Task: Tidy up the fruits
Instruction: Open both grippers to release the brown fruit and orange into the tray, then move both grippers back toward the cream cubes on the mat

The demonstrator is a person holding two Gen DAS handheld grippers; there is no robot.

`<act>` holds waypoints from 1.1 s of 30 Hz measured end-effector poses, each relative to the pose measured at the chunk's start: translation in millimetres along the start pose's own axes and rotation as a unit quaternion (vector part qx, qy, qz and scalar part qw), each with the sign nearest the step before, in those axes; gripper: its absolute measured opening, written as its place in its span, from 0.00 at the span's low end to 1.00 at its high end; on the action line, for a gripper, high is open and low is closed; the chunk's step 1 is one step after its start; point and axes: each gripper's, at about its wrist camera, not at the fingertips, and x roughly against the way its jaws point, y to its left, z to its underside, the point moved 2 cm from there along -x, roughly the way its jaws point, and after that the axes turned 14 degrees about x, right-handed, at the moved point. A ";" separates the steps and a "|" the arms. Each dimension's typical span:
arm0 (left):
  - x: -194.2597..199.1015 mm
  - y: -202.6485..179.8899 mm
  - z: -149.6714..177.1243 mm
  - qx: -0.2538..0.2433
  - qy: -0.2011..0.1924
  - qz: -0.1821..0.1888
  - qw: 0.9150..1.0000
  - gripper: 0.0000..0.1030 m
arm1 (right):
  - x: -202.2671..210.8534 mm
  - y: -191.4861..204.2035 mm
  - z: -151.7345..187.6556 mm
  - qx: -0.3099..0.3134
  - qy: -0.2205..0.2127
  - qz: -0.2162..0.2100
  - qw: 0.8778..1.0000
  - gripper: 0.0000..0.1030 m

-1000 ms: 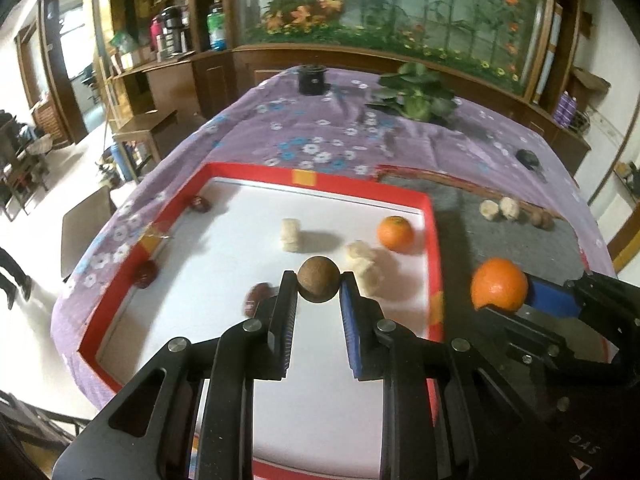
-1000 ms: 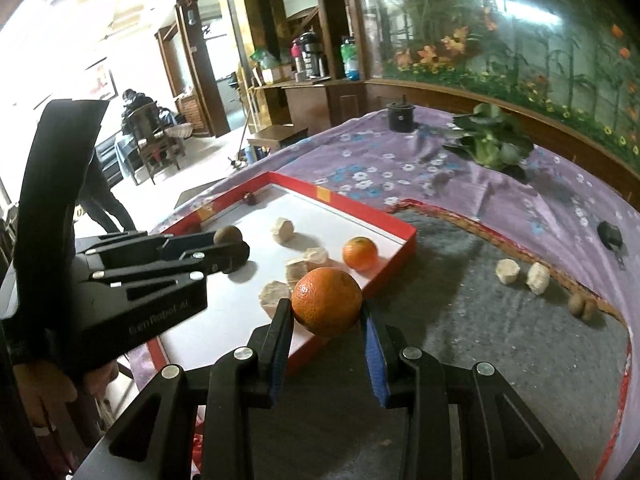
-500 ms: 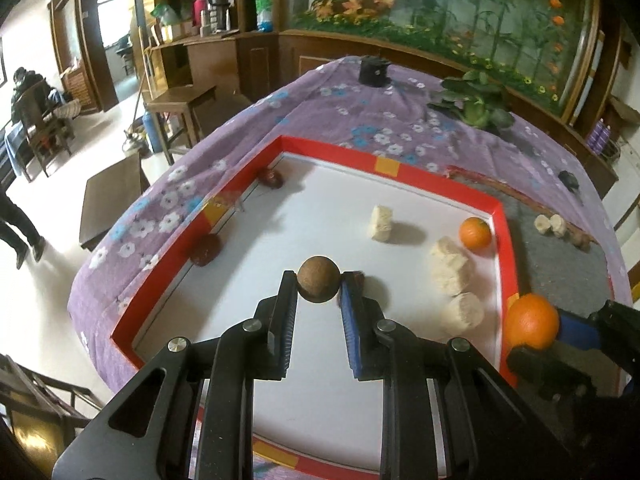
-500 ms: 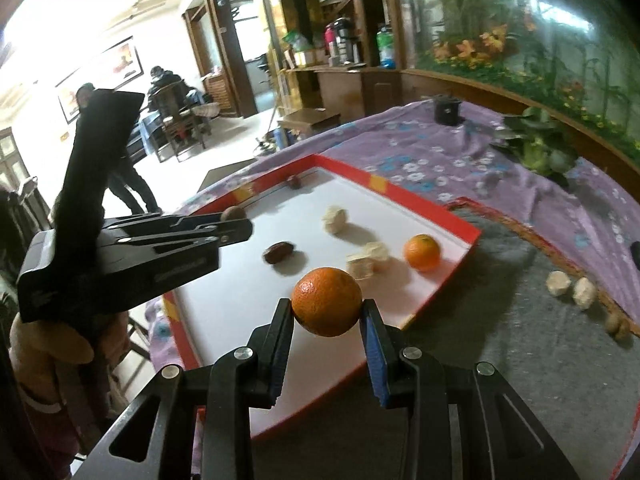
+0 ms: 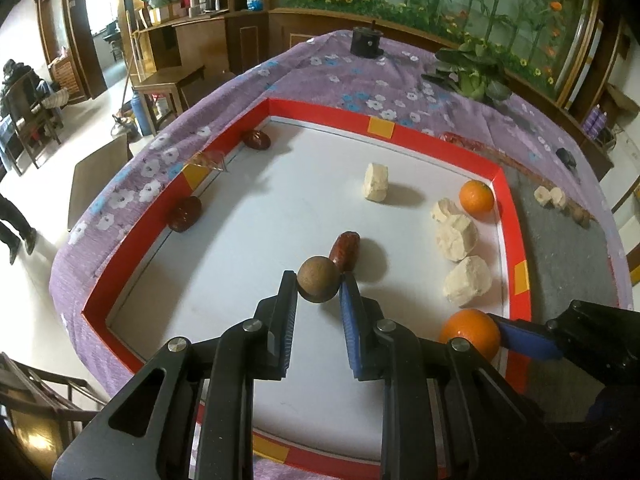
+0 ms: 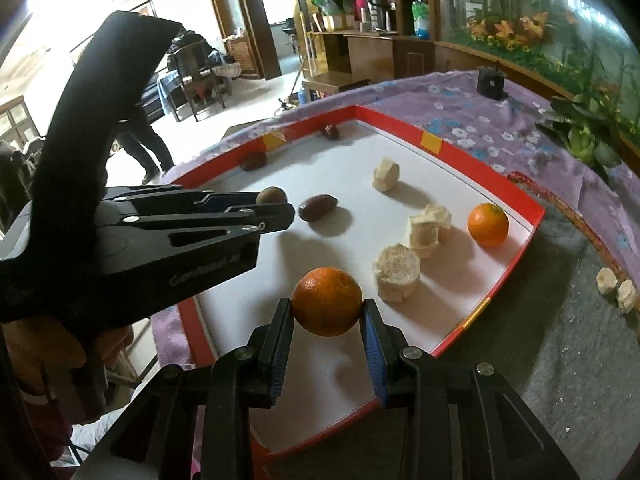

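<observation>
Now the left gripper (image 5: 319,286) pinches a round, rough brown fruit (image 5: 318,285); the right gripper (image 6: 326,306) squeezes a bumpy orange (image 6: 327,301). Both have moved over the red-edged white tray (image 5: 516,216).

dates (image 5: 258,139) along tray's (image 5: 516,216) left wall; orange (image 5: 475,196), apparently banana chunks (image 5: 456,231) right.
</observation>
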 end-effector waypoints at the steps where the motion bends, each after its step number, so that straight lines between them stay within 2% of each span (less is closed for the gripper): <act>1: -1.2 -0.7 0.3 0.002 0.002 -0.001 1.000 0.20 | -2.0 -1.7 0.8 -0.001 0.004 0.001 1.000 0.32; 8: -6.7 -1.2 2.3 0.004 0.012 -0.008 1.000 0.21 | 0.2 -6.3 6.6 -0.008 0.011 0.003 1.000 0.33; 9: -7.1 -1.3 2.7 0.003 0.012 -0.008 1.000 0.26 | 3.5 -6.3 6.0 -0.007 0.007 0.006 1.000 0.34; 10: -6.9 -1.0 3.0 0.003 0.012 -0.007 1.000 0.36 | 8.0 -7.2 5.2 -0.007 0.002 0.005 1.000 0.36; 12: -3.4 2.0 2.4 0.008 0.007 -0.005 1.000 0.45 | 16.0 -9.5 2.7 -0.010 -0.007 0.003 1.000 0.38; 15: 10.8 8.4 -1.9 0.014 -0.008 -0.001 1.000 0.46 | 32.4 -13.2 -6.7 -0.011 -0.028 0.009 1.000 0.38; 18: 32.5 22.1 -13.9 0.023 -0.042 -0.013 0.999 0.56 | 57.3 -17.9 -26.6 -0.010 -0.066 0.024 0.997 0.39; 20: 48.9 34.8 -25.4 0.034 -0.071 -0.025 0.997 0.56 | 73.3 -15.8 -44.1 0.000 -0.089 0.028 0.996 0.44; 23: 68.4 49.7 -42.3 0.039 -0.107 -0.054 0.992 0.56 | 91.5 -8.6 -67.9 0.012 -0.121 0.050 0.991 0.45; 26: 82.7 57.5 -55.2 0.045 -0.133 -0.062 0.988 0.57 | 105.2 -3.0 -88.4 0.015 -0.150 0.047 0.987 0.45; 29: 86.0 55.4 -57.5 0.045 -0.141 -0.060 0.987 0.58 | 110.6 0.5 -94.6 0.017 -0.157 0.046 0.986 0.46; 33: 76.5 33.9 -49.2 0.031 -0.122 -0.037 0.991 0.58 | 107.2 0.5 -84.2 0.019 -0.137 0.059 0.989 0.46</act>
